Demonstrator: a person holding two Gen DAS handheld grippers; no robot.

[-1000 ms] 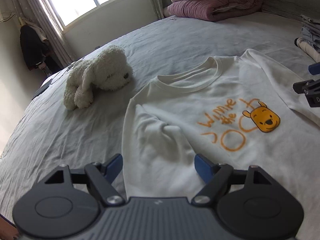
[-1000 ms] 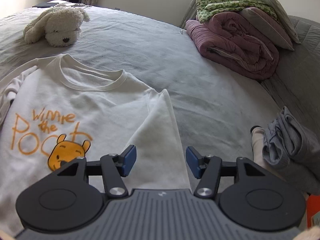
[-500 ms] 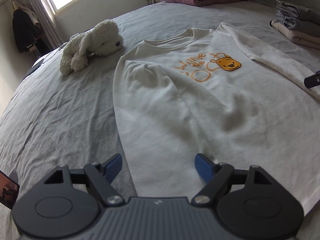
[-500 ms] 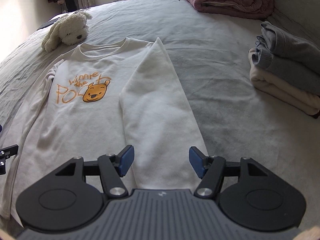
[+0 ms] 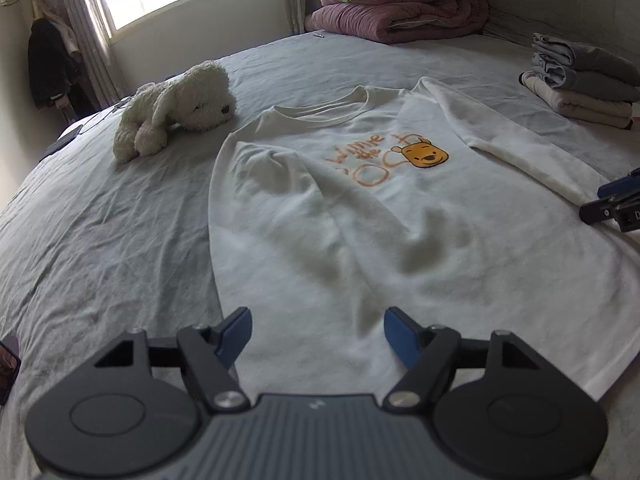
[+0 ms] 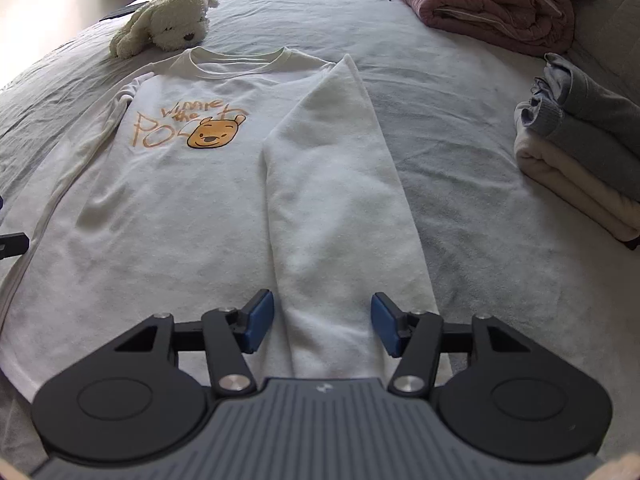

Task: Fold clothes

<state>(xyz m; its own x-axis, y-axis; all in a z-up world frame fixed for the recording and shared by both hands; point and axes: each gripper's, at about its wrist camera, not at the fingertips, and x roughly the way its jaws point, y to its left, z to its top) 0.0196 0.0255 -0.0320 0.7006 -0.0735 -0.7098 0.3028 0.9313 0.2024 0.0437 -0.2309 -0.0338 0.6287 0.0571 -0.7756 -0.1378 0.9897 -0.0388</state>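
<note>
A white long-sleeved sweatshirt (image 5: 360,216) with an orange Winnie the Pooh print lies face up on the grey bed (image 5: 100,220); it also shows in the right wrist view (image 6: 192,200). Both sleeves lie folded straight down over the body. My left gripper (image 5: 318,330) is open and empty above the hem at the shirt's left side. My right gripper (image 6: 322,326) is open and empty, its fingers either side of the right sleeve's (image 6: 340,200) cuff end. The right gripper also shows at the right edge of the left wrist view (image 5: 616,204).
A white plush dog (image 5: 176,108) lies past the collar on the left. A stack of folded clothes (image 6: 584,140) sits on the right side of the bed. Rolled pink and green bedding (image 5: 396,0) lies at the far end. A phone (image 5: 8,364) is at the near left edge.
Both grippers have drawn back from the collar area toward the hem, staying open. The whole shirt has come into view.
</note>
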